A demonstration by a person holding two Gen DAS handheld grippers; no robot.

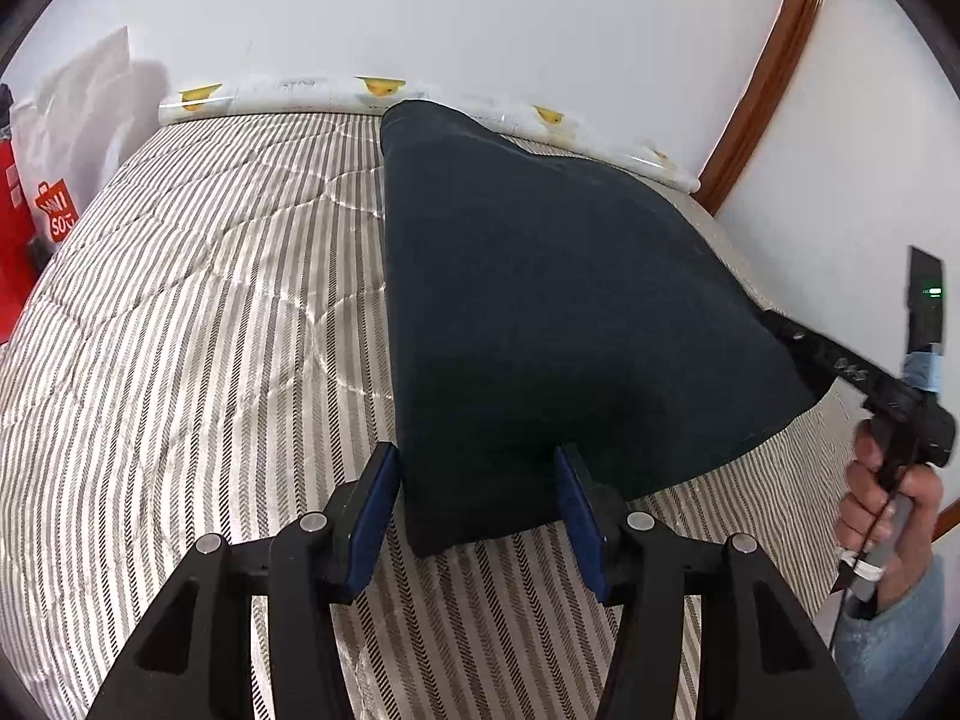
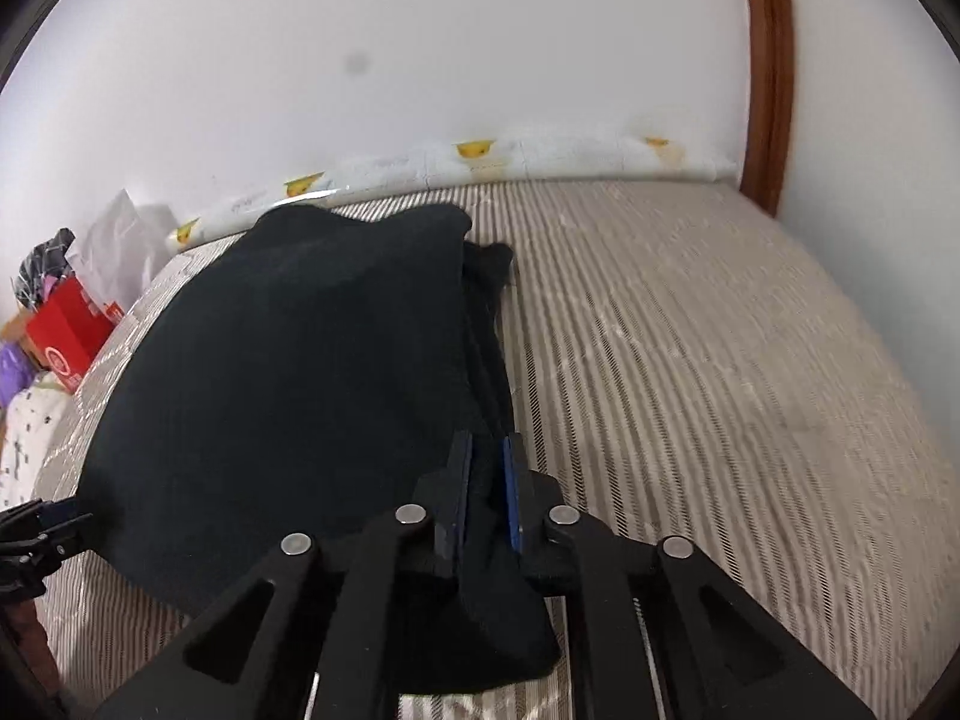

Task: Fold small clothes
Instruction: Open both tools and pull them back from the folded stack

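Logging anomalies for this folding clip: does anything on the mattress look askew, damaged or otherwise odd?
Nothing damaged or spilled. The dark garment lies on the striped mattress. Only the right gripper pinches its edge; the left gripper is open around its near corner.

Both hand-held grippers are black, with blue finger pads point(image 1: 377, 516) and silver pivot screws point(image 1: 312, 521); the right hand point(image 1: 882, 498) shows bare skin, a grey-blue sleeve point(image 1: 894, 636) and a thin black cable point(image 1: 864, 546)

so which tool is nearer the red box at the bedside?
Left. The left tool works the dark garment's edge on the side toward the red box; the right tool clamps the garment's opposite edge, farther away.
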